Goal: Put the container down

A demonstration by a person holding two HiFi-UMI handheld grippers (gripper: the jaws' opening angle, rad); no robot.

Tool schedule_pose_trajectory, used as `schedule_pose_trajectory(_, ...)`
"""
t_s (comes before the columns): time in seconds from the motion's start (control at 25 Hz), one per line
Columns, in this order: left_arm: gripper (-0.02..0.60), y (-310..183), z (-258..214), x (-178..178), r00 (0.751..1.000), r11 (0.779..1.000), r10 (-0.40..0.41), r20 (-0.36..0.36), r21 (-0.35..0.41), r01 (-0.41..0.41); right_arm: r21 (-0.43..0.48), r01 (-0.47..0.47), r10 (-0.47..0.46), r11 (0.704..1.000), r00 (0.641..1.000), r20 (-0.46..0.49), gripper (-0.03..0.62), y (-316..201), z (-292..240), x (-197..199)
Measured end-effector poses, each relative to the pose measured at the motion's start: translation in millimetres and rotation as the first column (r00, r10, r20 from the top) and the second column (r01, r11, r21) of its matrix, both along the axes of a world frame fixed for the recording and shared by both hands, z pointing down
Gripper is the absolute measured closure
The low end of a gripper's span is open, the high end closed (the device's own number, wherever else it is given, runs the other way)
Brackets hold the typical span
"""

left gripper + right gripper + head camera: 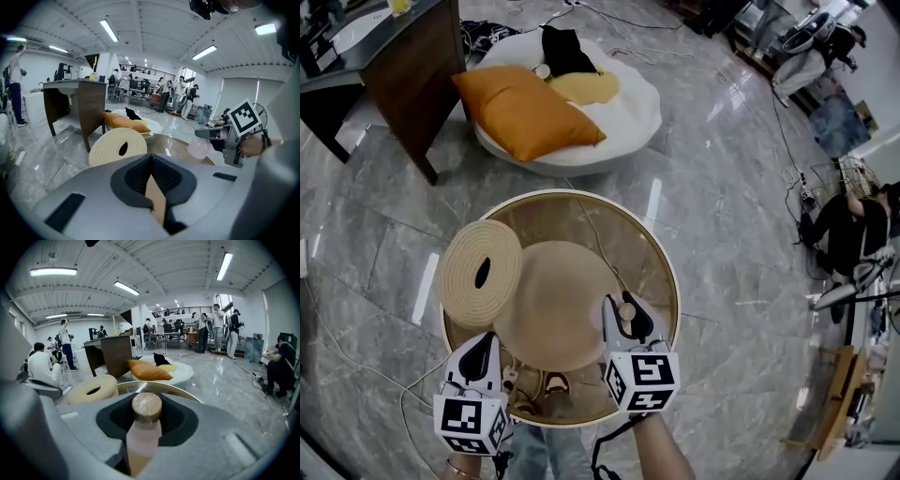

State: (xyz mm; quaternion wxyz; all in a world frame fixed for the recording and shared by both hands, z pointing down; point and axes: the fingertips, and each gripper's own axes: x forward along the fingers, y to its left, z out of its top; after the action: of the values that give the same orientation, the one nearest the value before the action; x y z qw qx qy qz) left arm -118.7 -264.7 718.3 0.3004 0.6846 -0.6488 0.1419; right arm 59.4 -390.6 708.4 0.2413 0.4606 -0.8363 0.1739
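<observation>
A small pink bottle (pixel 625 310) with a wooden cap (pixel 146 407) is the container. My right gripper (pixel 622 324) is shut on it and holds it upright over the right part of the round glass table (pixel 671 274), next to a tan straw hat (pixel 558 300). In the left gripper view the pink bottle (pixel 200 147) shows to the right, above the table. My left gripper (pixel 487 352) is at the table's near left edge. Its jaws are closed on a thin tan sheet (pixel 155 199), which looks like the hat's brim.
A woven straw ring (pixel 480 272) lies on the table's left side, touching the hat. Beyond the table are a white floor cushion with an orange pillow (pixel 525 114) and a dark wooden desk (pixel 414 66). Cables cross the marble floor. A person (pixel 848 230) sits at the right.
</observation>
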Motion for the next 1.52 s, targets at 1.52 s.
schedule_pose_trajectory(1.52, 0.589, -57, 22, -20, 0.986, 0.986, -0.166, -0.022, -0.026, 0.165, -0.063, 0.089, -0.095, 0.994, 0.991, -0.091, 0.473, -135, 81, -39)
